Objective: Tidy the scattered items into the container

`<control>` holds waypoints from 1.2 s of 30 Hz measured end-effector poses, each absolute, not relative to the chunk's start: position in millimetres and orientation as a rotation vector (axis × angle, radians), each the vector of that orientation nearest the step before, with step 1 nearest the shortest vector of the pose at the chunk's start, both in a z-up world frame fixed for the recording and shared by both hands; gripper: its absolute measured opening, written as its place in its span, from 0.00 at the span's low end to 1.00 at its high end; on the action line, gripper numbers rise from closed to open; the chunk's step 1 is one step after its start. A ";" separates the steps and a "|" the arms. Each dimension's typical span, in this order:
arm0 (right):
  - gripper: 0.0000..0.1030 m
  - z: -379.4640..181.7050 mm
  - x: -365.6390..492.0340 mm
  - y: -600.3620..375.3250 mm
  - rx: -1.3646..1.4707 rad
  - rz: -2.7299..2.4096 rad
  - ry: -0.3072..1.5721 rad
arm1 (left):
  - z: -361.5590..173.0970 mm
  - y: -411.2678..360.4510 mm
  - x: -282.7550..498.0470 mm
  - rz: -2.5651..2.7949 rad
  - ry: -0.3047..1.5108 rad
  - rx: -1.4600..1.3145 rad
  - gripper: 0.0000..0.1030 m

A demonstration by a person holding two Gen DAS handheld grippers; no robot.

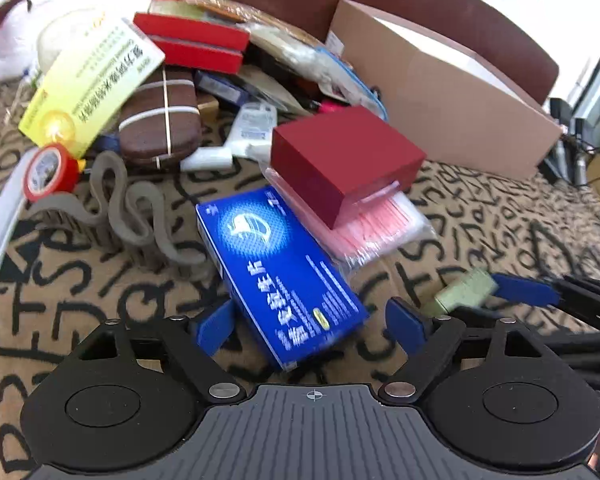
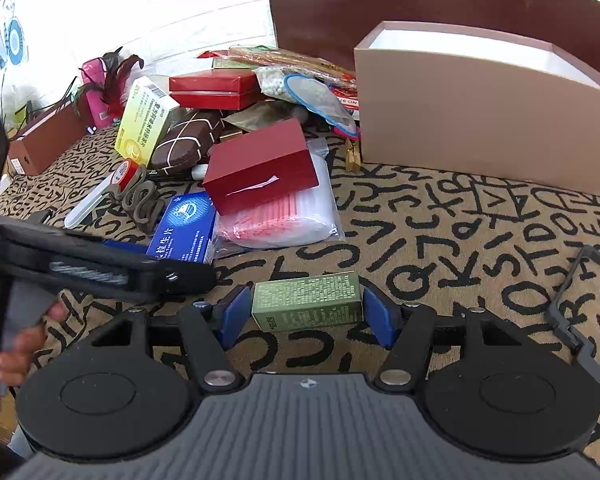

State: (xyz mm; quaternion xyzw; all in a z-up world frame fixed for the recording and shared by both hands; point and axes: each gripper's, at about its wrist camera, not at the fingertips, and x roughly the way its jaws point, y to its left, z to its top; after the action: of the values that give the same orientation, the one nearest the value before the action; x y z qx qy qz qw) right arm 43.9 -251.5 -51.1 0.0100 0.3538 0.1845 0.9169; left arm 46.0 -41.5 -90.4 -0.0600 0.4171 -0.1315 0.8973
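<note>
- The right gripper [image 2: 307,312] straddles the green box [image 2: 308,306], which lies on the patterned cloth [image 2: 460,248] near its front edge. The fingers sit just beside the box ends, spread, not visibly pressing; a skewed squeeze could pivot the box out.
- The left gripper [image 1: 312,320] is spread around the near corner of the blue box [image 1: 280,268], not clamped. Closing on a corner may make it twist away.
- The red box [image 1: 340,164] rests on a plastic bag [image 1: 380,232] touching the blue box; dragging could topple it.
- The container [image 2: 488,128] stands at the cloth's far right edge; both grippers heading there risk colliding.
</note>
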 end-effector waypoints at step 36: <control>0.65 -63.5 48.5 -226.0 -0.078 0.362 0.755 | -90.6 -24.2 61.7 -0.248 0.871 -0.023 0.74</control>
State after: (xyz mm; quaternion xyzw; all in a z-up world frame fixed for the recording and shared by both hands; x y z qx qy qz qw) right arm 48.5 -226.0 -63.5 -0.0380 0.3665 0.1756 0.9129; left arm 61.7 -24.2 -90.6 -0.0111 0.4206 -0.1199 0.8992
